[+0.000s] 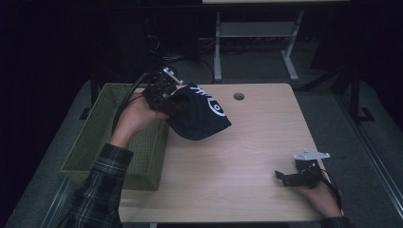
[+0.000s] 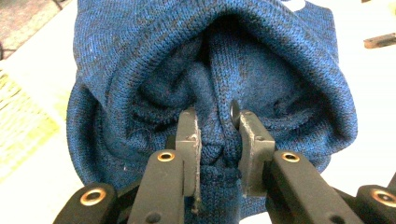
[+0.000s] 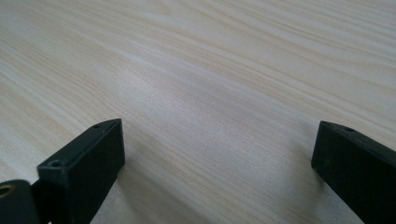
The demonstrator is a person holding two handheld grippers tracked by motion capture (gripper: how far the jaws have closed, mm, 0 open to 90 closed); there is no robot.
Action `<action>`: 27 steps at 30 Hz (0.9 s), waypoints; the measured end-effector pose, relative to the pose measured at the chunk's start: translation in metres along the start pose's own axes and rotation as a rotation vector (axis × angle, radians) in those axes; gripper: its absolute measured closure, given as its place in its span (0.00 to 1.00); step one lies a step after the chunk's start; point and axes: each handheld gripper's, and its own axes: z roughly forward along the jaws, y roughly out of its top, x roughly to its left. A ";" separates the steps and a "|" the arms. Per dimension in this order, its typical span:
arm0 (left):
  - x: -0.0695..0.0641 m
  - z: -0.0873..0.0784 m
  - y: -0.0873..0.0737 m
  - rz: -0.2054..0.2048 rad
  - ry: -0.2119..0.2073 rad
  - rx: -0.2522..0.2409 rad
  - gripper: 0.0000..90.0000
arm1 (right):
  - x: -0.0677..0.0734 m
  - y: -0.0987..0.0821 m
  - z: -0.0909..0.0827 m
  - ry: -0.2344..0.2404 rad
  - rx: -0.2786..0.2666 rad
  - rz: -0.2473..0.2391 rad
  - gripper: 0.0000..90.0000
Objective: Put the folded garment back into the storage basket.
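Above the far left part of the counter point(image 1: 247, 156), the left hand-held gripper point(image 1: 172, 105) holds a dark blue knit hat point(image 1: 198, 114) off the surface. Its jaws are clamped on a bunched fold of the knit at the hat's opening. In the left gripper view the two grey pads point(image 2: 189, 140) press the fold between them, and the hat point(image 2: 210, 70) hangs beyond them with its hollow inside turned toward the camera. From the high view the hat shows a white printed mark on its upper side and sits just right of the gripper, over the counter's left edge.

Left of the counter stands a green woven basket point(image 1: 102, 142), its right wall just beside the counter edge. The person's left hand point(image 1: 138, 116) and plaid sleeve point(image 1: 97, 190) reach over the basket to the gripper, so the hat is near the basket's far right corner but not inside it.

At the near right corner of the counter, the right hand-held gripper point(image 1: 287, 177) rests low over the wood, held by the person's right hand point(image 1: 318, 194), well apart from the hat. The right gripper view shows its two black jaws spread wide with bare wood grain point(image 3: 210, 93) between them and nothing gripped.

A round hole point(image 1: 238, 96) sits in the counter near its far edge, right of the hat.
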 end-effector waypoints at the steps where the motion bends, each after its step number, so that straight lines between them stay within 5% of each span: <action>1: 0.004 -0.003 -0.003 -0.008 0.007 -0.001 0.80 | 0.000 0.000 0.000 0.000 0.000 0.000 0.03; 27: 0.060 -0.052 -0.077 -0.202 0.141 -0.055 0.80 | 0.000 0.000 0.000 0.003 0.000 -0.001 0.03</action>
